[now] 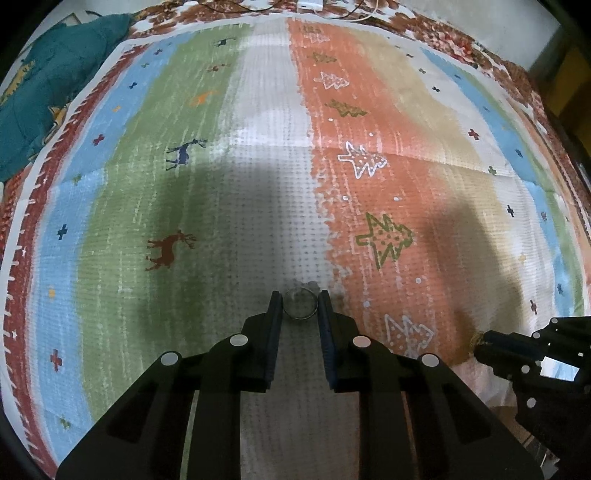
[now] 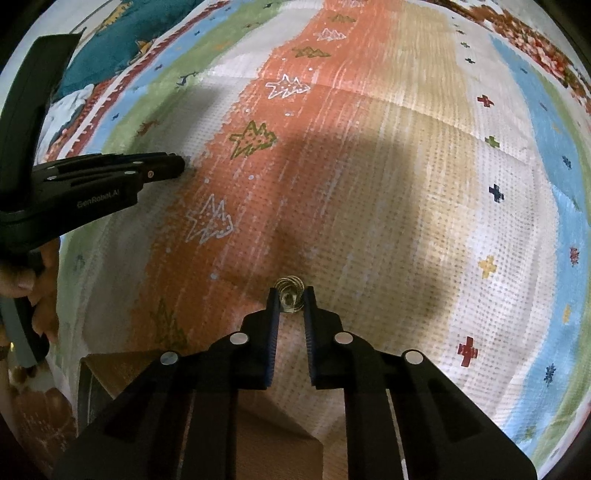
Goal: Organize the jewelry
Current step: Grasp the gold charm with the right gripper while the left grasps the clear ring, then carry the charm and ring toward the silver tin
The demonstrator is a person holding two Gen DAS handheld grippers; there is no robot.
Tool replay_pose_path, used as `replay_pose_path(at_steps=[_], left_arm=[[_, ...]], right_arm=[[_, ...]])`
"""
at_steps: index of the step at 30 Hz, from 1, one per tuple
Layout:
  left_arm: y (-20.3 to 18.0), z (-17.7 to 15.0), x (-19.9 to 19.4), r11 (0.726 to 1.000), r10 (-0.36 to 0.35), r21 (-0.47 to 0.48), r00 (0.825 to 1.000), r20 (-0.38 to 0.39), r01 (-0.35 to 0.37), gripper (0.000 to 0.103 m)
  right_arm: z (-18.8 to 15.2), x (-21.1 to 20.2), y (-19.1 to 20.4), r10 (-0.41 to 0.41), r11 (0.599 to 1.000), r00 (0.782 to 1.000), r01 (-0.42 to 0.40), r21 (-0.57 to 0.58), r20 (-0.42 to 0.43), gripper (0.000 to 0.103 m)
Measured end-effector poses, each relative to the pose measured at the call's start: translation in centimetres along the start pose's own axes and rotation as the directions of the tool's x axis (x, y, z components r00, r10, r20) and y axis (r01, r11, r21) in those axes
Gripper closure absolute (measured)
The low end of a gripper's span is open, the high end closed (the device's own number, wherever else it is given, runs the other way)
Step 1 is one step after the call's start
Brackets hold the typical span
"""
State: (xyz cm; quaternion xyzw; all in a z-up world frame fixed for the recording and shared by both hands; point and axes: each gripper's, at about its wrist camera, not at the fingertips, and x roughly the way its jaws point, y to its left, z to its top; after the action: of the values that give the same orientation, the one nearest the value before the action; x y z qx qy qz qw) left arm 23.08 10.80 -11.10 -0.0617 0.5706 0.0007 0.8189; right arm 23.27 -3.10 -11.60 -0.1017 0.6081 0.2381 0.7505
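My left gripper [image 1: 300, 295] is shut on a clear round bangle [image 1: 300, 303], held between the fingertips just above the striped mat [image 1: 258, 147]. My right gripper [image 2: 291, 292] is shut on a small gold-coloured coiled ring piece [image 2: 290, 287] held over the tan stripe of the mat [image 2: 406, 184]. In the left wrist view the right gripper [image 1: 480, 345] shows at the right edge with the gold piece [image 1: 476, 336] at its tip. In the right wrist view the left gripper [image 2: 181, 166] shows at the left; the bangle is hidden there.
A brown cardboard box [image 2: 110, 373] sits under the right gripper at the mat's near edge. A teal quilt [image 1: 55, 81] lies at the far left corner. White cables [image 1: 332, 11] lie beyond the far edge. A hand [image 2: 22, 280] holds the left gripper.
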Motion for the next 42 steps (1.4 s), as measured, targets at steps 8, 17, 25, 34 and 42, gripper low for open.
replay_pose_path(at_steps=[8, 17, 25, 34, 42], left_arm=[[-0.7, -0.1, -1.4, 1.0, -0.016, 0.004, 1.0, 0.027, 0.016, 0.084], [-1.7, -0.7, -3.5, 0.999, -0.043, 0.009, 0.997, 0.058, 0.043, 0.084], [-3.5, -2.2, -6.0, 0.997, -0.073, 0.04, 0.993, 0.089, 0.07, 0.084], [-5.0, -3.6, -8.3, 0.994, -0.097, 0.064, 0.988, 0.122, 0.089, 0.084], [-6.0, -5.0, -9.8, 0.991, -0.117, 0.086, 0.983, 0.143, 0.105, 0.084]], right_arm=[[-0.2, -1.3, -0.3, 0.011, 1.0, 1.0, -0.011, 0.004, 0.027, 0.093], [-0.5, -3.3, 0.0, 0.028, 0.999, 0.997, -0.029, 0.014, 0.069, 0.093], [-1.7, -5.2, 0.5, 0.021, 1.0, 0.994, -0.022, 0.01, 0.11, 0.093], [-3.2, -7.4, 0.7, -0.009, 1.0, 0.986, 0.006, 0.014, 0.169, 0.093], [-4.9, -9.2, 1.0, -0.01, 1.0, 0.978, 0.007, 0.015, 0.208, 0.093]])
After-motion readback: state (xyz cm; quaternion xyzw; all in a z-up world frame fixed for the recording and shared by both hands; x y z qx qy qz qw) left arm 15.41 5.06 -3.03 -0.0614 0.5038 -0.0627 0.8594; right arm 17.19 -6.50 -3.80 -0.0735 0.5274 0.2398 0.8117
